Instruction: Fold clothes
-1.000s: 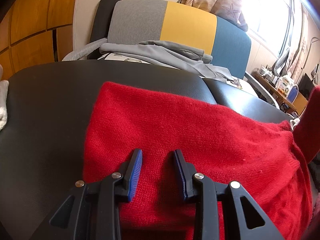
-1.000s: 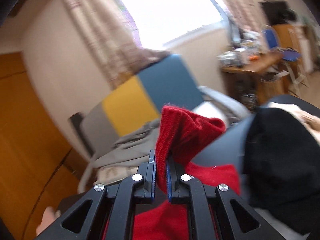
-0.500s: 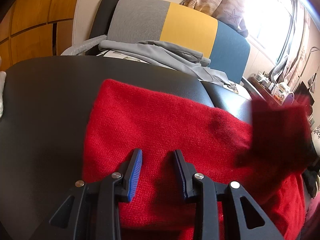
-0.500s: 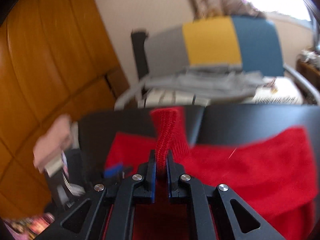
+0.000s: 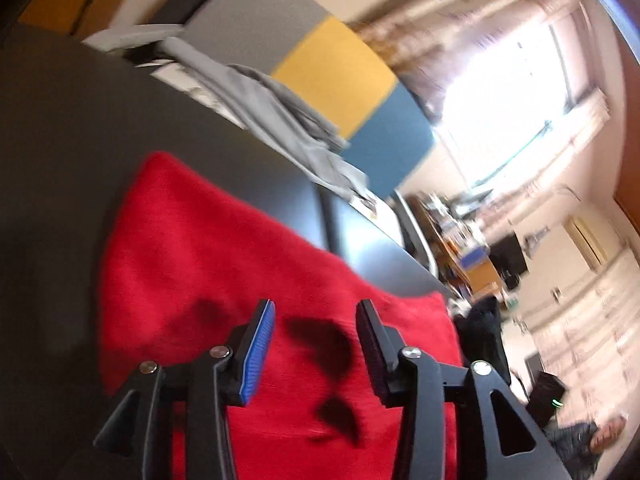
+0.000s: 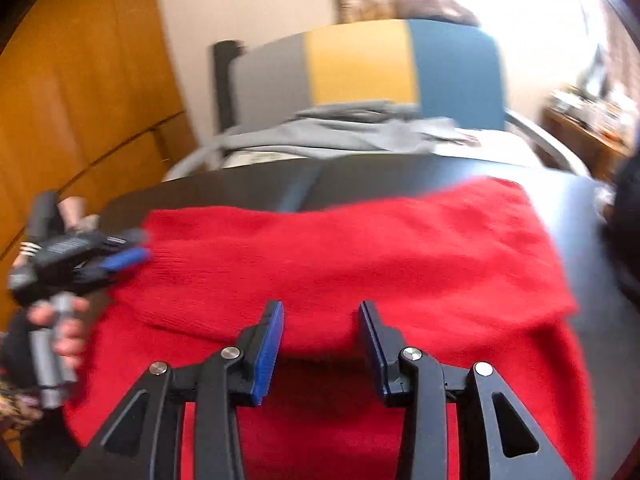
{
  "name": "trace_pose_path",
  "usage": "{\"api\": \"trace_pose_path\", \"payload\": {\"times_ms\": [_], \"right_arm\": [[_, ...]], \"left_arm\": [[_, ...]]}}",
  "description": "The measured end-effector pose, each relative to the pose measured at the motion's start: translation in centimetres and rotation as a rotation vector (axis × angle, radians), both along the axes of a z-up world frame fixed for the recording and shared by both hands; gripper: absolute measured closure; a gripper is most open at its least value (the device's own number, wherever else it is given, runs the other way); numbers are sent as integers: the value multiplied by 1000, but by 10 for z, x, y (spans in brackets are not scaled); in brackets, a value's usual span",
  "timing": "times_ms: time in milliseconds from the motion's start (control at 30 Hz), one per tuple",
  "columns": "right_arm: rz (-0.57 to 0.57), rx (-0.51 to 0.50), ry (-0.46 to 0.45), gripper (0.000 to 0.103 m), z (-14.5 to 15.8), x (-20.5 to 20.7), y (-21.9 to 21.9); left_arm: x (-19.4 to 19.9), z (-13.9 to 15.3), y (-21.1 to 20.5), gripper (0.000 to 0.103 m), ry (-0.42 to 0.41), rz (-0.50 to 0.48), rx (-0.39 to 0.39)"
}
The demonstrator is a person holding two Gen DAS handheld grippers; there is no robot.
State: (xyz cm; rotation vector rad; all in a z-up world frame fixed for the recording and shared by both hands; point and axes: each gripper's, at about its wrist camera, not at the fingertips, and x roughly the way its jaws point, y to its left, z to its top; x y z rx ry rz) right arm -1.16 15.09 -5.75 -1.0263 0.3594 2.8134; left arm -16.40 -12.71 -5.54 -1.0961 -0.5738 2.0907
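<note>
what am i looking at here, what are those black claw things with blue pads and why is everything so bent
There is no robot. A person holds a hand-held two-finger tool in each hand, and a wide-angle camera on each one looks forward along its fingers, which bends the room's lines.

One picture comes from the left tool, the other from the right tool. At the left edge of the right-hand view you can see the left tool from outside, with the person's hand on its handle.

On the dark padded surface lies a red sweater, partly folded over itself. Behind it stands a grey, yellow and blue chair with grey clothing on it.

Neither tool holds anything now: both sets of jaws are opening above the sweater, pads clear of the cloth.
</note>
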Motion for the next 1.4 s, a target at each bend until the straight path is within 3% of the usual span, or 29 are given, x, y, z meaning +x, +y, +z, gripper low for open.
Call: {"api": "trace_pose_path", "payload": {"times_ms": [33, 133, 233, 300, 333, 367, 433, 533, 600, 700, 800, 967, 1033, 1067, 1200, 1267, 1400], "right_arm": [[-46, -8, -14, 80, -6, 2, 13], [-161, -46, -27, 80, -19, 11, 42], [-231, -163, -7, 83, -31, 22, 66], [-233, -185, 10, 82, -33, 23, 71], [-232, -190, 14, 82, -33, 23, 72], [-231, -198, 21, 82, -34, 23, 74], [-245, -237, 53, 83, -32, 30, 82], [-294, -303, 118, 79, -30, 45, 93], [-304, -305, 115, 85, -26, 52, 99], [-268, -243, 46, 91, -19, 45, 101], [-240, -208, -31, 91, -15, 31, 110], [-254, -144, -79, 92, -12, 11, 129], [-304, -132, -103, 94, -16, 7, 141], [-337, -148, -96, 99, -17, 10, 148], [-406, -209, -56, 102, -19, 23, 164], [-405, -238, -36, 101, -19, 28, 165], [-293, -274, -35, 94, -18, 28, 155]], "left_arm": [[3, 4, 7, 58, 2, -25, -9], [4, -4, 35, 58, -37, -95, -101], [5, -12, 54, 58, -77, -134, -93], [9, -13, 61, 60, -88, -122, -95], [11, -11, 64, 64, -86, -111, -108], [12, -7, 67, 79, -83, -106, -110], [14, 10, 66, 98, -77, -119, -47], [11, 44, 55, 98, -33, -120, 60], [5, 63, 48, 98, -10, -131, 90], [-5, 73, 43, 98, -1, -126, 68], [-13, 64, 39, 98, -47, -107, 63], [-21, 45, 25, 98, -115, -84, 95], [-20, 37, 21, 98, -115, -71, 64], [-21, 32, 19, 98, -115, -66, 42], [-27, 1, 14, 98, -151, -21, -37], [-25, -9, 10, 98, -181, -17, -18], [-21, -4, 6, 98, -199, -59, 109]]}}
